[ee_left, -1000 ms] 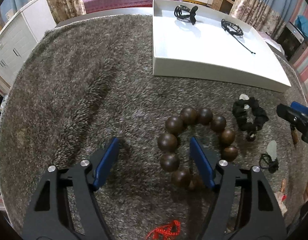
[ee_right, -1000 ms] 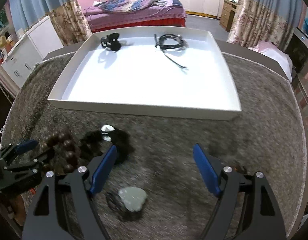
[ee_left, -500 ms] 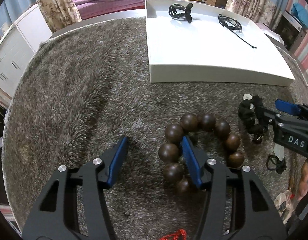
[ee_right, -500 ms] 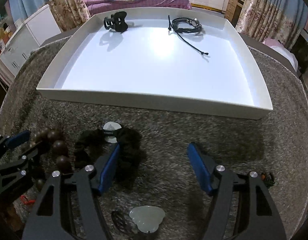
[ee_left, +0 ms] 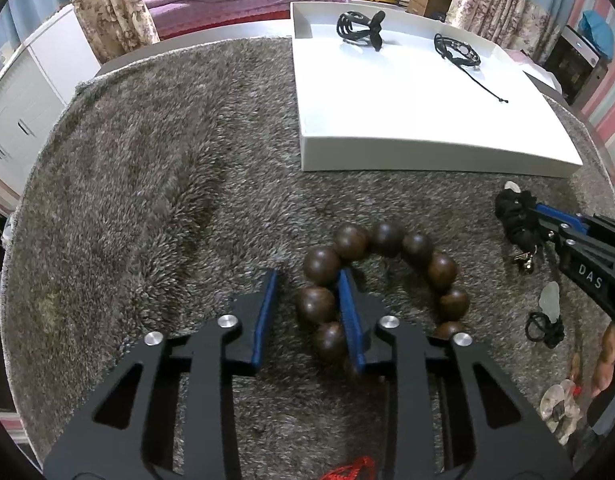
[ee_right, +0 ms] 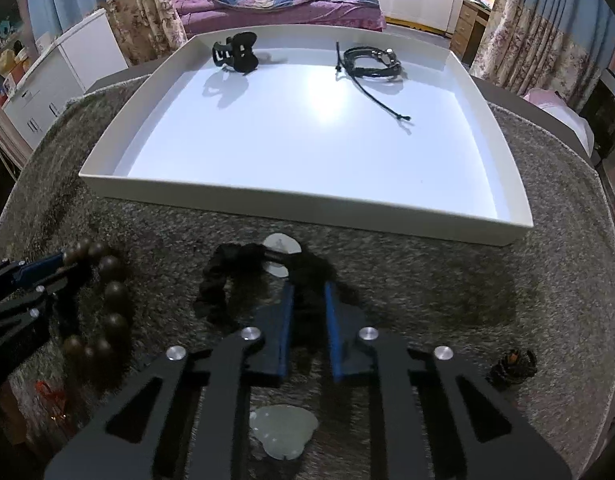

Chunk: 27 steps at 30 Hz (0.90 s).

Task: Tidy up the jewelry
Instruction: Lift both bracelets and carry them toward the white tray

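A brown wooden bead bracelet (ee_left: 381, 236) lies on the grey shaggy rug; it also shows in the right wrist view (ee_right: 107, 268). My left gripper (ee_left: 307, 280) straddles the bracelet's left side, one finger inside the ring, jaws half closed with beads between them. A black scrunchie (ee_right: 223, 276) lies near the white tray (ee_right: 307, 210). My right gripper (ee_right: 307, 288) is narrowed around the scrunchie's right part. The scrunchie also shows in the left wrist view (ee_left: 515, 212). The tray (ee_left: 427, 158) holds a black hair claw (ee_right: 235, 54) and a black cord bracelet (ee_right: 371, 62).
A pale jade pendant (ee_right: 283, 432) lies under my right gripper; it also shows with its black cord in the left wrist view (ee_left: 549, 300). A small dark item (ee_right: 511, 366) sits at right. A red cord (ee_left: 347, 470) lies near the rug's front edge. Clear beads (ee_left: 559, 400) lie at right.
Both grippers have moved forward and down and their jaws have closed in: the left around the bead bracelet's side, the right around the black scrunchie.
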{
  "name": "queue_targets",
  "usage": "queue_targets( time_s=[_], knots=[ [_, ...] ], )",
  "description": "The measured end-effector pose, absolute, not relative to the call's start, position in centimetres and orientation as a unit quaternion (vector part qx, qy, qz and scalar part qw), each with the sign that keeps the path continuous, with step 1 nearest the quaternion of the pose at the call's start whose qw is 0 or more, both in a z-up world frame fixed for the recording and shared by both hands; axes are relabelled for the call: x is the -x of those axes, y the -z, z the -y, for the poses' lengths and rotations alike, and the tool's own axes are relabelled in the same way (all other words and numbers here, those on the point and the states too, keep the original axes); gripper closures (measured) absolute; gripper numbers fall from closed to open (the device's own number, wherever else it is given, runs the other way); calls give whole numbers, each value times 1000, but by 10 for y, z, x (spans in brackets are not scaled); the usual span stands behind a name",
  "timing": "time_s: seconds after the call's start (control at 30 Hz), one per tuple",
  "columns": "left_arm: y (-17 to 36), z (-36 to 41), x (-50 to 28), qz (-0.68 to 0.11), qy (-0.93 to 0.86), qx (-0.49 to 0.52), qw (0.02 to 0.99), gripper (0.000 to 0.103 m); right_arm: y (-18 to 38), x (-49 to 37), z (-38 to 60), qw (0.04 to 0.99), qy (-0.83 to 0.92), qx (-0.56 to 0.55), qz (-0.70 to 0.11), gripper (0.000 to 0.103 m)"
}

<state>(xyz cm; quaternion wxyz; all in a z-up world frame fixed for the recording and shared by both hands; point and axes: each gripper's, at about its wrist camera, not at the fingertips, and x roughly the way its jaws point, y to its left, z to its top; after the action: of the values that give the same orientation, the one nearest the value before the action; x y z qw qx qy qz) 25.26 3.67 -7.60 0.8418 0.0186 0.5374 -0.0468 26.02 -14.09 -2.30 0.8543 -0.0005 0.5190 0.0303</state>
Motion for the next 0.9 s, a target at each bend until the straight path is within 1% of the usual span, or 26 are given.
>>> queue_targets(
  time_s=[0.03,0.13,0.23,0.4,0.63,0.9],
  knots=[
    [76,-38,-252,-538,46,-17,842,78,23,-259,144,854,-30,-2,-519,90],
    [76,-40,-251,-537,49,-12,842,80,24,-258,152,856,-29,-9,-517,91],
    [75,-39,-249,-535,52,-11,843,84,24,-255,158,858,-25,-9,-513,92],
    [70,-42,-246,-534,54,4,843,85,22,-251,168,861,-21,-15,-508,92],
    [47,-35,-232,-498,72,-2,864,86,21,-250,179,861,-23,-29,-507,92],
    [32,-32,-226,-487,80,5,870,86,18,-249,184,862,-29,-37,-504,92]
  ],
)
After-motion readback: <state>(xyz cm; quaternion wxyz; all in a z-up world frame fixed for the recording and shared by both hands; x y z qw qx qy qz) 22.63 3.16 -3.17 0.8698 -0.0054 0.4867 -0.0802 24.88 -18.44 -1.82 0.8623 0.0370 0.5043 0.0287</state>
